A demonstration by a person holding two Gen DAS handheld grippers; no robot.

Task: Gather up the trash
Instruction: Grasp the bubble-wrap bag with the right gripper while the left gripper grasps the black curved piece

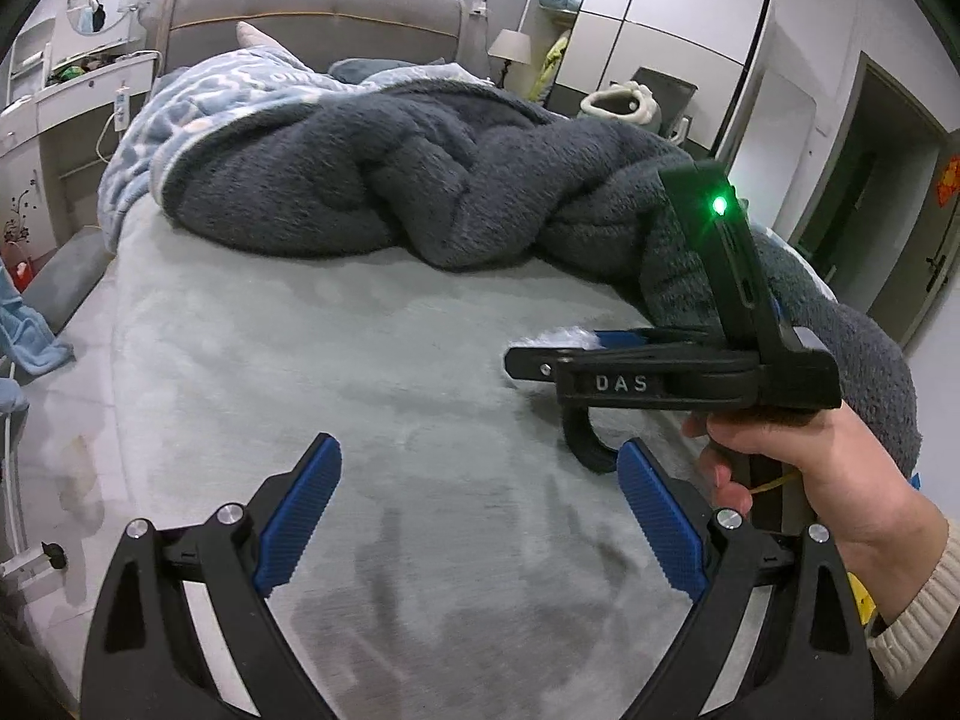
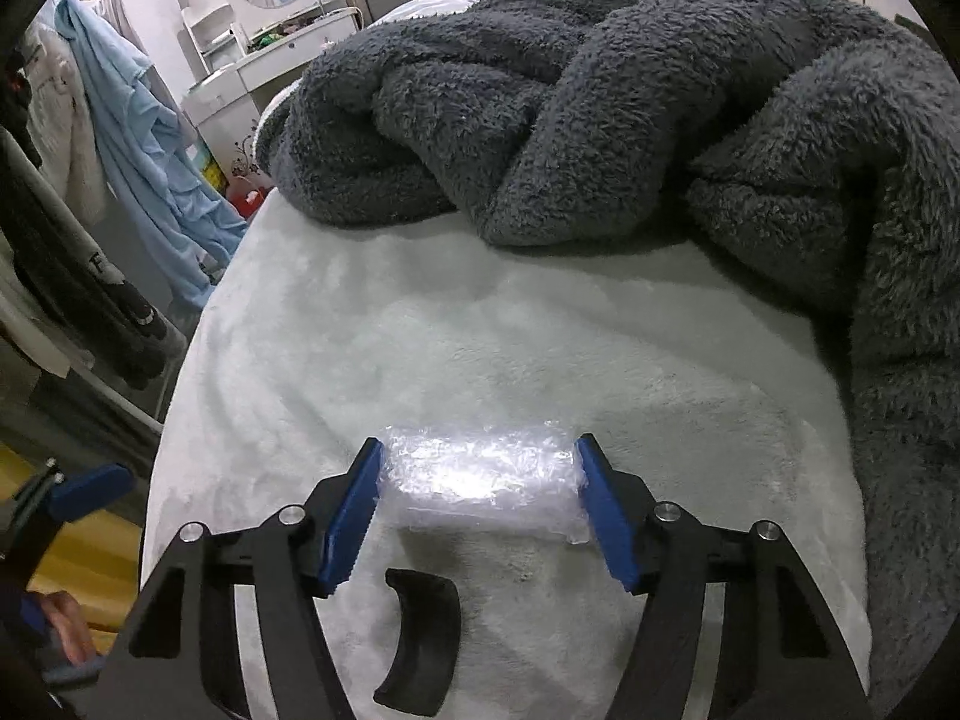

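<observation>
A crumpled piece of clear plastic wrap (image 2: 480, 480) lies on the pale plush bed cover (image 2: 480, 330). My right gripper (image 2: 480, 447) is shut on it, with a blue pad pressing on each end. Seen from the side in the left wrist view, the right gripper (image 1: 528, 360) is held by a hand (image 1: 810, 456), and a bit of the white plastic (image 1: 570, 337) shows above its fingers. My left gripper (image 1: 480, 447) hovers open over the bare bed cover (image 1: 300, 360), to the left of the right one, with nothing between its fingers.
A bunched dark grey fleece blanket (image 2: 600, 120) fills the far and right side of the bed, with a light blue quilt (image 1: 198, 102) behind it. Clothes (image 2: 150, 150) hang beside the bed's left edge near a white dresser (image 2: 270, 66). A wardrobe (image 1: 648, 30) stands at the back right.
</observation>
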